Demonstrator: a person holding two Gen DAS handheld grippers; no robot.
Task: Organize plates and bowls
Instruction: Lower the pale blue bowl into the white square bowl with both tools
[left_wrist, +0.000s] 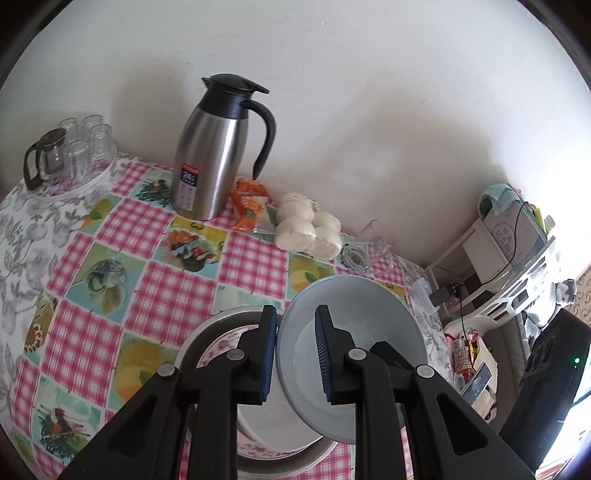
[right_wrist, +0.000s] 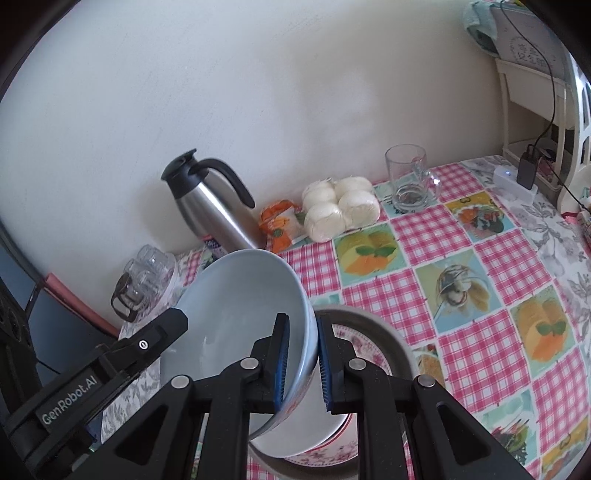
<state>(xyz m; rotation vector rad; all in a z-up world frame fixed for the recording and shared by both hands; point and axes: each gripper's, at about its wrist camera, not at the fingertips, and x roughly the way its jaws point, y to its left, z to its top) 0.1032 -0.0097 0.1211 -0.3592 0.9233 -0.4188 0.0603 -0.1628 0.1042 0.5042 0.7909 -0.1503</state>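
Observation:
A pale blue bowl (left_wrist: 354, 325) is held tilted above a stack on the table. My left gripper (left_wrist: 295, 354) is shut on its left rim. My right gripper (right_wrist: 301, 363) is shut on its right rim, one pad inside and one outside; the bowl also shows in the right wrist view (right_wrist: 236, 306). Below it sits a metal pan (left_wrist: 207, 332) holding a pink floral plate (left_wrist: 225, 339) and a white bowl (left_wrist: 273, 421). The pan (right_wrist: 384, 332), plate (right_wrist: 365, 350) and white bowl (right_wrist: 306, 435) also show in the right wrist view. The left gripper's arm (right_wrist: 92, 373) shows at the lower left.
A steel thermos jug (left_wrist: 210, 155), an orange snack packet (left_wrist: 251, 206) and bagged white buns (left_wrist: 310, 225) stand by the wall. A glass mug (right_wrist: 410, 181) is at the right, a tray of glasses with a teapot (left_wrist: 66, 151) at the left. A white shelf (left_wrist: 506, 266) stands past the table's right edge.

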